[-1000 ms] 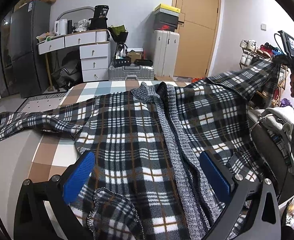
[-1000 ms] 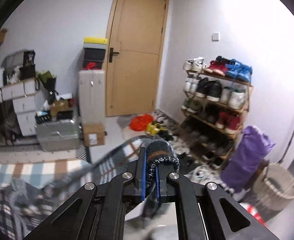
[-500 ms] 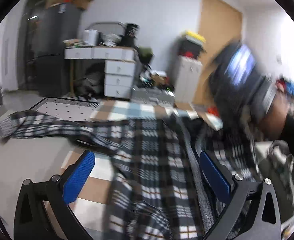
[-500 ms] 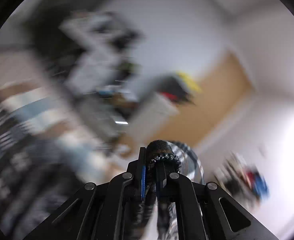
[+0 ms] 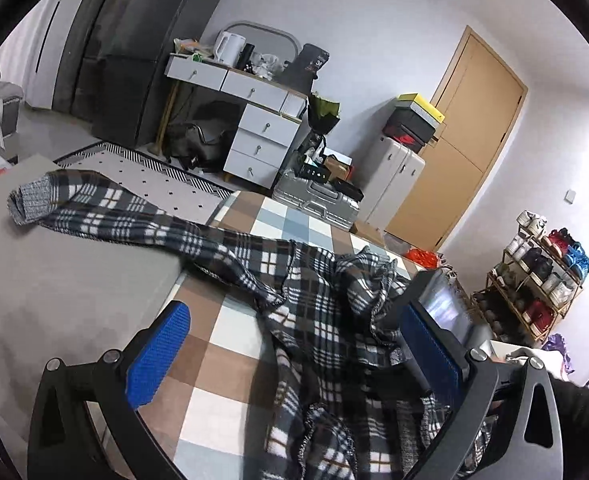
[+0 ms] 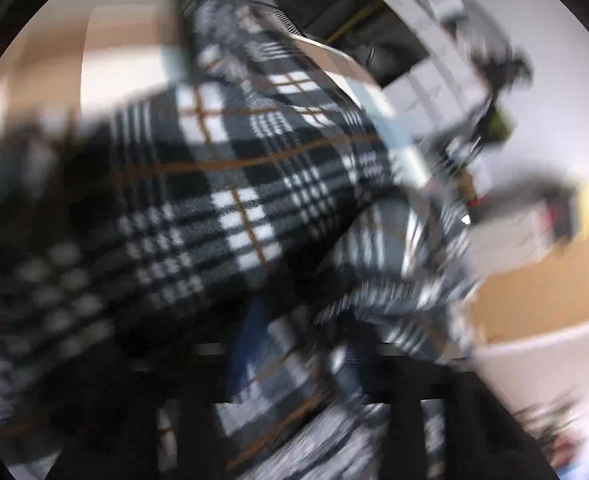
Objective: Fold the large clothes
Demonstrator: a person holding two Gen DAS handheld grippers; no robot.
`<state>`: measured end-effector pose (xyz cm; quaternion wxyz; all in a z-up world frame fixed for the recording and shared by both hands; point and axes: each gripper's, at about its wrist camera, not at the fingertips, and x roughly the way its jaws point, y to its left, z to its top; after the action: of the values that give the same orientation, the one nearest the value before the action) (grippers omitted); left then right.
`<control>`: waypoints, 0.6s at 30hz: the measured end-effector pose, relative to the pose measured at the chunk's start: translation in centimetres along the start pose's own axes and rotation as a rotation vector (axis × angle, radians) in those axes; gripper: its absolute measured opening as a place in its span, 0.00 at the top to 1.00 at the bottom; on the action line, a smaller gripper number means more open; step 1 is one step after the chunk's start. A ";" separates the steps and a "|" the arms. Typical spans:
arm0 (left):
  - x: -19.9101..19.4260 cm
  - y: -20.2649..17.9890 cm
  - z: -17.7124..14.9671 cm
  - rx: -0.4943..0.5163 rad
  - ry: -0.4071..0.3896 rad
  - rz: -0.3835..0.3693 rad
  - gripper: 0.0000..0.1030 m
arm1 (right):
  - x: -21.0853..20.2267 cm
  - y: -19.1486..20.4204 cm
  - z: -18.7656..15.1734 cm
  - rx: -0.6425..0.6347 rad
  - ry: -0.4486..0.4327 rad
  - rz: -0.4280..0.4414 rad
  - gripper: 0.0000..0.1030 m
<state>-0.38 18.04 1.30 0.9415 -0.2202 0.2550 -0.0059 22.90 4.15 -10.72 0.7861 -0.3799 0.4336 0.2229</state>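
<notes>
fridge [image 5: 134,52] | white desk [image 5: 250,92] | door [image 5: 466,148] | shoe rack [image 5: 542,280], contents perhaps shoes

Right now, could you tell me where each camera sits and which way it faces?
Left wrist: on the left tool, looking across the plaid garment on the bed toward the desk; both blue pads show, spread.
Right wrist: on the right tool, close above the garment, blurred; its jaws are opening.
Shared: garment and wooden door.

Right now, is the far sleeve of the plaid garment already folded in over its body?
No, the far sleeve lies stretched out across the grey surface, away from the plaid garment.
</notes>
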 end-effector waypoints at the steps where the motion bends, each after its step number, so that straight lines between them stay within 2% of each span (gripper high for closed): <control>1: 0.0 -0.3 -0.1 0.006 0.001 0.000 0.01 | -0.7 -1.1 -0.3 0.063 -0.012 0.075 0.09; 2: 0.0 -0.6 -0.2 0.016 0.004 -0.001 0.01 | -1.8 -3.0 -0.6 0.150 -0.037 0.160 0.09; 4: 0.0 -1.1 -0.5 0.040 0.010 0.003 0.01 | -3.2 -6.8 -0.9 0.299 -0.091 0.275 0.09; 5: 0.2 -1.4 -0.6 0.047 0.013 0.003 0.01 | -3.7 -8.5 -1.0 0.377 -0.124 0.287 0.09; 6: 0.3 -1.4 -0.6 0.053 0.016 0.002 0.01 | -4.2 -9.1 -1.1 0.427 -0.146 0.286 0.09; 9: 0.9 -1.6 -0.8 0.085 0.038 0.011 0.01 | -2.9 -15.5 -1.4 0.636 -0.167 0.274 0.09; 11: 1.4 -1.7 -0.9 0.109 0.061 0.036 0.01 | -1.2 -18.6 -0.9 0.766 -0.147 0.269 0.09; 14: 2.3 -1.6 -1.1 0.128 0.091 0.061 0.01 | 2.7 -22.2 -0.6 0.940 -0.084 0.316 0.10; 17: 3.2 -1.8 -1.5 0.155 0.124 0.098 0.01 | 5.5 -23.2 -0.2 0.996 -0.016 0.266 0.16; 18: 3.4 -1.9 -1.7 0.167 0.134 0.103 0.01 | 6.5 -23.2 0.3 0.983 0.020 0.217 0.27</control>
<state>1.97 15.21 -0.81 0.9364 -0.1268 0.3271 0.0067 42.21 -9.66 -6.76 0.8401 0.0805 0.5320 0.0690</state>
